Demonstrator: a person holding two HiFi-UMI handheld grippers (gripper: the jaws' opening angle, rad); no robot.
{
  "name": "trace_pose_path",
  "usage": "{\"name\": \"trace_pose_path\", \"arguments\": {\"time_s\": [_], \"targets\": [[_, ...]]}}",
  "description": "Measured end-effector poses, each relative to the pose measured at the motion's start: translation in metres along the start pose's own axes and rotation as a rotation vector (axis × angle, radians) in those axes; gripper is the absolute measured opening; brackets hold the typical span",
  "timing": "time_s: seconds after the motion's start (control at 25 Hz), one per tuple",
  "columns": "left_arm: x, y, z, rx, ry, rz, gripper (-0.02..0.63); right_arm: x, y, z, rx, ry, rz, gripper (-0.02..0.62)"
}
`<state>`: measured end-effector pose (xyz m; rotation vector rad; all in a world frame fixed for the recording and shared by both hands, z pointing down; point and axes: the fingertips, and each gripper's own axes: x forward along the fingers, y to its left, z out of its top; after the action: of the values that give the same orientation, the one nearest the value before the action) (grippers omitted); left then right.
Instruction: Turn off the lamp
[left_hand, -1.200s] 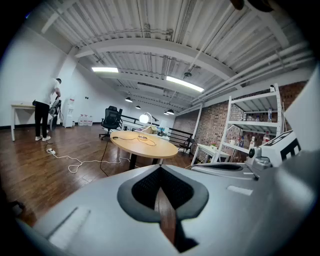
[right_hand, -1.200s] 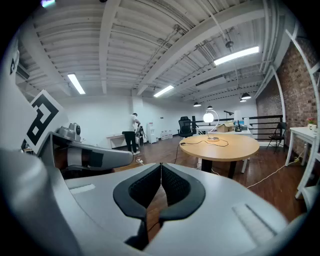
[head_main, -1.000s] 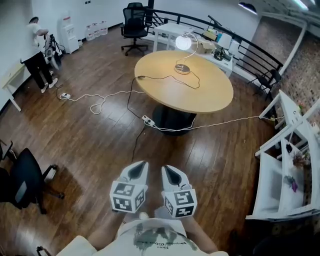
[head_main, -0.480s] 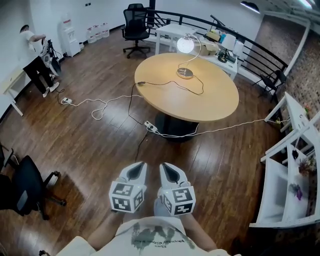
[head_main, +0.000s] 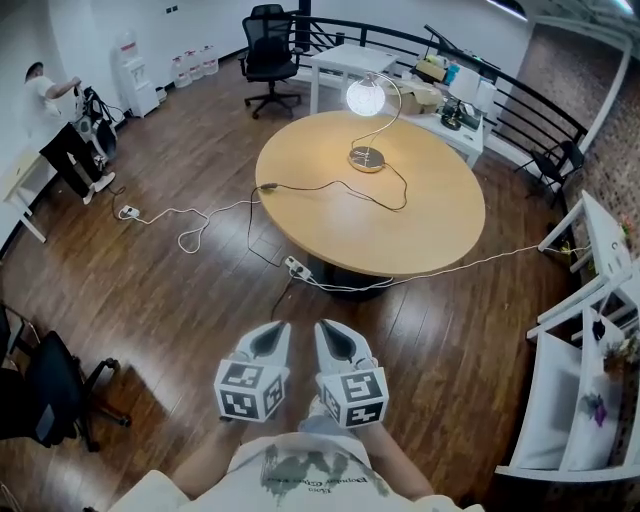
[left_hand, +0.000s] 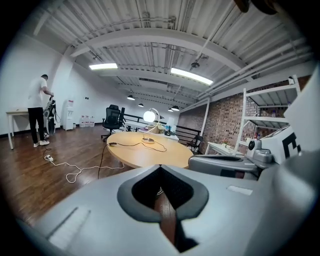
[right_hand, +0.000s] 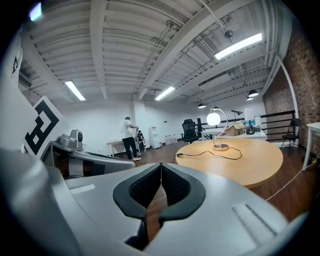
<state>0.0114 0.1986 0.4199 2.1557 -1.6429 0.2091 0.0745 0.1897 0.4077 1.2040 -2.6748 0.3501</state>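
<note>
- The glowing white globe lamp on a curved chrome stem (head_main: 365, 96) stands on the far part of the round pale wooden table (head_main: 440, 215).
- The grey left gripper (head_main: 270, 340) and grey right gripper (head_main: 337, 341) are side by side, near, well apart from the table, both clenched on nothing.

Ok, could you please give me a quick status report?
Left gripper, right gripper shut, empty. Lamp lit on table, out of reach. Cords across floor ahead.
</note>
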Motion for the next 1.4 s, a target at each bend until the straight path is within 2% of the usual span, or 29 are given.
{"name": "trace_pose_path", "arguments": {"time_s": [0.32, 0.76, 0.96, 1.2, 1.4], "targets": [[0.072, -0.001, 0.028, 0.022, 0.013, 0.029, 0.0, 0.04, -0.067, 0.025, 0.024, -0.028, 0.022, 0.003], [0.126, 0.021, 0.044, 0.028, 0.009, 0.063, 0.0, 0.086, -0.106, 0.025, 0.027, 0.0, 0.042, 0.003], [0.163, 0.04, 0.047, 0.012, 0.025, 0.049, 0.0, 0.118, -0.124, 0.029, 0.015, 0.014, 0.03, 0.003], [0.211, 0.07, 0.077, 0.006, 0.001, 0.016, 0.0, 0.173, -0.143, 0.047, -0.003, 0.014, 0.014, 0.003], [0.249, 0.105, 0.099, -0.003, 0.016, -0.012, 0.0, 0.228, -0.152, 0.064, -0.001, 0.025, 0.0, 0.003]]}}
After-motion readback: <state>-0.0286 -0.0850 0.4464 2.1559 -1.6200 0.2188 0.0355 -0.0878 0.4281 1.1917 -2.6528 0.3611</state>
